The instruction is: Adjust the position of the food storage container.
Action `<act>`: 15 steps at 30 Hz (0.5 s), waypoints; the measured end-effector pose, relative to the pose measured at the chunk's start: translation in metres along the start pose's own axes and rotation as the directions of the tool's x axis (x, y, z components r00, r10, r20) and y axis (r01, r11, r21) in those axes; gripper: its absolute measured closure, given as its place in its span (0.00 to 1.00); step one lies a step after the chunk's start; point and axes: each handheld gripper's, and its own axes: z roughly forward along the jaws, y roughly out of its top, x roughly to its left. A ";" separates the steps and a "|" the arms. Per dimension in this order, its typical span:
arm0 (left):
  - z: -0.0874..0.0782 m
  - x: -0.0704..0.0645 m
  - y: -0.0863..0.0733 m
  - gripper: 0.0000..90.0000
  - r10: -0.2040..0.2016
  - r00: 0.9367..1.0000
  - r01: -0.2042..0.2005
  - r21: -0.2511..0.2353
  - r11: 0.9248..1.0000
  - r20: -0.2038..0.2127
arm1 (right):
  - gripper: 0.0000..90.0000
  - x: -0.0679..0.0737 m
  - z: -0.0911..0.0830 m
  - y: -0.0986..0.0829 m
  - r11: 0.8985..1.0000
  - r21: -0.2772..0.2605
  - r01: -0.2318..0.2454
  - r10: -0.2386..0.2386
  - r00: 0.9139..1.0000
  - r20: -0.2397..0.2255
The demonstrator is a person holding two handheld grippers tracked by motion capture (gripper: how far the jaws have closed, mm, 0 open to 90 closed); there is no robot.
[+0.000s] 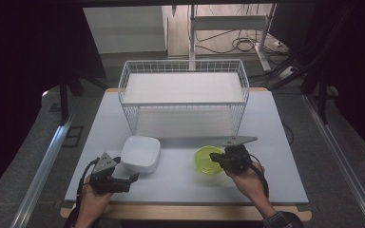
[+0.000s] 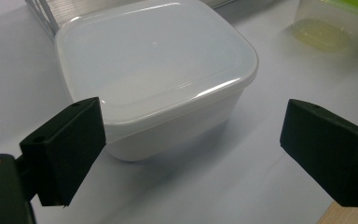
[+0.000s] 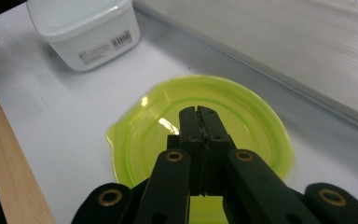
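Over green lid (image 3: 200,135), right hand-held gripper (image 3: 199,116) closed.

A square white plastic container (image 2: 156,79) with its translucent lid shut sits upright on the counter (image 1: 180,178). Well apart to its right stands a round, clear container with a yellow-green lid (image 3: 198,135).

glossy translucent white plastic box (image 2: 154,74), shiny yellow-green plastic lid (image 3: 200,135), matt black gripper (image 3: 199,116), white wire basket (image 1: 183,95)
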 end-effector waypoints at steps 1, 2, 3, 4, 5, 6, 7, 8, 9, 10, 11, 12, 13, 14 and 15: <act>0.000 0.000 0.000 0.07 0.002 1.000 -0.002 0.004 1.000 -0.001 | 0.99 0.001 0.002 0.002 1.000 -0.001 0.001 -0.001 1.000 -0.006; 0.000 0.000 0.000 0.07 0.002 1.000 -0.002 0.007 1.000 -0.002 | 0.99 0.003 0.005 0.003 1.000 -0.001 0.004 -0.004 1.000 -0.013; 0.000 0.000 0.000 0.07 0.003 1.000 -0.003 0.010 1.000 -0.003 | 0.99 0.005 0.007 0.005 1.000 0.003 0.005 -0.005 1.000 -0.019; 0.001 0.000 0.000 0.07 0.003 1.000 -0.003 0.010 1.000 -0.003 | 0.99 0.006 0.009 0.007 1.000 0.003 0.009 -0.009 1.000 -0.025; 0.001 0.000 0.000 0.07 0.003 1.000 -0.003 0.011 1.000 -0.002 | 0.99 0.007 0.011 0.008 1.000 0.001 0.014 -0.014 0.999 -0.032; 0.001 0.000 0.000 0.07 0.003 1.000 -0.003 0.012 1.000 -0.002 | 0.99 0.010 0.014 0.010 1.000 0.002 0.020 -0.020 0.999 -0.043; 0.001 0.000 0.000 0.07 0.004 1.000 -0.004 0.013 1.000 -0.002 | 0.99 0.011 0.016 0.011 1.000 0.002 0.025 -0.025 0.998 -0.050; 0.001 0.000 0.000 0.07 0.004 1.000 -0.004 0.014 1.000 -0.003 | 0.99 0.014 0.018 0.012 0.999 0.004 0.032 -0.032 0.998 -0.060; 0.001 0.000 0.000 0.07 0.005 1.000 -0.005 0.015 1.000 -0.002 | 0.99 0.015 0.019 0.013 0.999 0.004 0.036 -0.036 0.997 -0.065; 0.001 0.000 0.000 0.07 0.005 1.000 -0.005 0.016 1.000 -0.003 | 0.99 0.018 0.022 0.015 0.999 0.006 0.038 -0.038 0.997 -0.074; 0.001 0.000 0.000 0.07 0.005 1.000 -0.005 0.016 1.000 -0.003 | 0.99 0.019 0.024 0.016 0.999 0.006 0.043 -0.042 0.996 -0.081; 0.001 0.000 0.000 0.07 0.006 1.000 -0.006 0.017 1.000 -0.004 | 0.99 0.023 0.028 0.018 0.999 0.011 0.049 -0.048 0.995 -0.091; 0.001 0.000 0.000 0.07 0.006 1.000 -0.006 0.017 1.000 -0.004 | 0.99 0.023 0.028 0.018 0.999 0.011 0.049 -0.048 0.995 -0.091; 0.001 0.000 0.000 0.07 0.006 1.000 -0.006 0.018 1.000 -0.004 | 0.99 0.025 0.030 0.019 0.999 0.013 0.053 -0.051 0.994 -0.097; 0.001 0.000 0.000 0.07 0.006 1.000 -0.006 0.018 1.000 -0.004 | 0.99 0.030 0.037 0.022 0.997 0.027 0.069 -0.066 0.992 -0.111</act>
